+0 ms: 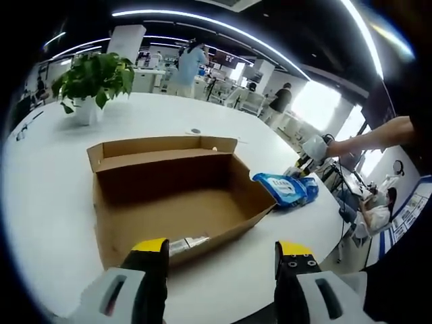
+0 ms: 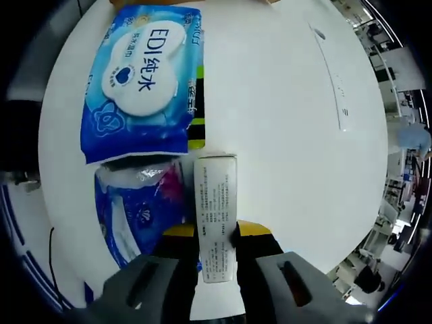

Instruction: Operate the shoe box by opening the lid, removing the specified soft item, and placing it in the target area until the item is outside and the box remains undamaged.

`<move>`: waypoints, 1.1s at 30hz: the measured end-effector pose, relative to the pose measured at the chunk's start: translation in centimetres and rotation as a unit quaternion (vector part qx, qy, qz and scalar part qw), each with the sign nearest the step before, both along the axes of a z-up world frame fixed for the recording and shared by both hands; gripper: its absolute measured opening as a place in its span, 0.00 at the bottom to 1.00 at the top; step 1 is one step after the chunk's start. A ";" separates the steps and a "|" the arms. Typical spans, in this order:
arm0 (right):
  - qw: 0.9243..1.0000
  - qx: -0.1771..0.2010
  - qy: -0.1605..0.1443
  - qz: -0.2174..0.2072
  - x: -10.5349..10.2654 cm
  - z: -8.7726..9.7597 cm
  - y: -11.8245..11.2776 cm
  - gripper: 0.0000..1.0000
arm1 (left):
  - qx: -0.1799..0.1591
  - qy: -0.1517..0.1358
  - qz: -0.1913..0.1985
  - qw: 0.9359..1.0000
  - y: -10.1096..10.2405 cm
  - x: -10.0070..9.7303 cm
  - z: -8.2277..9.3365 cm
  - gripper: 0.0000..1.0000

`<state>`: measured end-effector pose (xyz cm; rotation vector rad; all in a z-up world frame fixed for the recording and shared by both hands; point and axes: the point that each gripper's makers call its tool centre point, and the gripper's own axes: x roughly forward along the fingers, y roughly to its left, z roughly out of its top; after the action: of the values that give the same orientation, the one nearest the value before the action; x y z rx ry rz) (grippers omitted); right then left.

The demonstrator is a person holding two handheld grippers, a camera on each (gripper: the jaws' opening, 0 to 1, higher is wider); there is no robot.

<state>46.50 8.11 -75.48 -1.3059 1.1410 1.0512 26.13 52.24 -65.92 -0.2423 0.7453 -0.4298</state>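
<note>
Brown cardboard shoe box (image 1: 169,196); blue-white wipes pack (image 2: 138,81); white tube (image 2: 216,216); white table (image 2: 290,135)

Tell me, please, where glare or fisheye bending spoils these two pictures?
Left gripper view: bright windows wash out the right background, and the white table bends into a curve. Right gripper view: even light, the wipes pack reads sharp; the table's edge bows round.

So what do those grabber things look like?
The left gripper has two black jaws with yellow tips, set in light grey housings with dark slots. The right gripper looks the same: yellow-tipped black jaws on grey housings. A white glove covers the person's hand.
</note>
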 end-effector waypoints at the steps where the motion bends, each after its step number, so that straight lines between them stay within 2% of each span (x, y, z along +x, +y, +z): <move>1: 1.000 0.000 0.001 0.000 0.0 0.0 0.0 0.18 | 0.000 0.000 0.000 1.000 0.0 0.0 0.0 0.65; 7: 1.000 -0.003 0.007 -0.010 -0.3 0.0 -0.1 0.18 | 0.000 -0.001 -0.002 1.000 -0.1 0.3 0.1 0.65; 13: 1.000 0.003 -0.005 -0.013 -0.1 0.5 0.0 0.19 | -0.001 -0.004 -0.004 1.000 -0.5 0.4 0.3 0.65; 23: 0.998 0.034 -0.026 -0.042 0.3 2.0 0.4 0.24 | 0.003 -0.006 -0.011 1.000 -0.8 0.0 0.6 0.65; 30: 0.994 0.064 -0.041 -0.082 0.5 3.2 0.7 0.25 | -0.002 -0.011 -0.004 1.000 -0.8 -0.5 0.7 0.65; 33: 0.989 0.085 -0.047 -0.111 0.5 3.8 1.0 0.26 | -0.008 -0.017 0.009 1.000 -0.5 -0.6 1.0 0.65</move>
<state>46.99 9.07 -71.71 -1.0571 1.0749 0.8922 25.50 51.78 -64.96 -0.2548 0.7058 -0.4223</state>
